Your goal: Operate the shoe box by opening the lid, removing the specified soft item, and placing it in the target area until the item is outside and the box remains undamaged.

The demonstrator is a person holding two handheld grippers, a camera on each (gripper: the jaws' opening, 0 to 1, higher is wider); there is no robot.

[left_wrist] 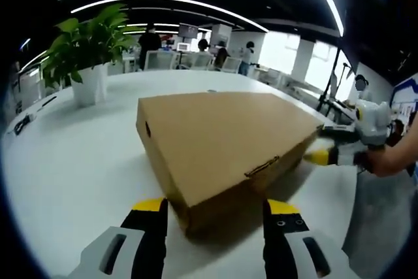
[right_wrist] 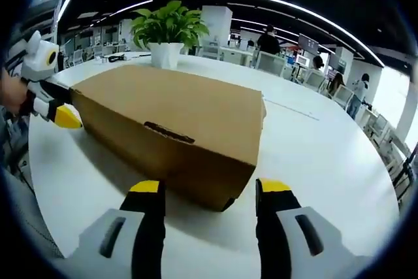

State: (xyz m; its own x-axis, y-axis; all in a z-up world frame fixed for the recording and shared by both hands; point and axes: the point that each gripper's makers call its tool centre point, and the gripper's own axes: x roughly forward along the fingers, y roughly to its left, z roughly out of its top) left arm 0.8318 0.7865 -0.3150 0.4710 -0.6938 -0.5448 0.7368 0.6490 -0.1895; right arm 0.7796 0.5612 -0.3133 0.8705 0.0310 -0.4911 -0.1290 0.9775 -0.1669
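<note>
Your left tool (left_wrist: 215, 223) and right tool (right_wrist: 208, 207) are both spread, bracketing opposite corners of the closed shoe box (left_wrist: 222, 138) to free the lid.

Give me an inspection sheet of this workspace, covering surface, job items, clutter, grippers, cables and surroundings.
Surface: white table, bare around the box.
Job's things: cardboard shoe box, lid closed, tab slot on its front side; soft item not visible.
Clutter: potted plant in a white pot behind the box; small dark objects at the table's far edge.
Grippers: left gripper open, jaws either side of a box corner; right gripper open at the opposite corner.
Cables: nothing seen.
Surroundings: open office, desks, chairs, people in the background, ceiling light strips.
</note>
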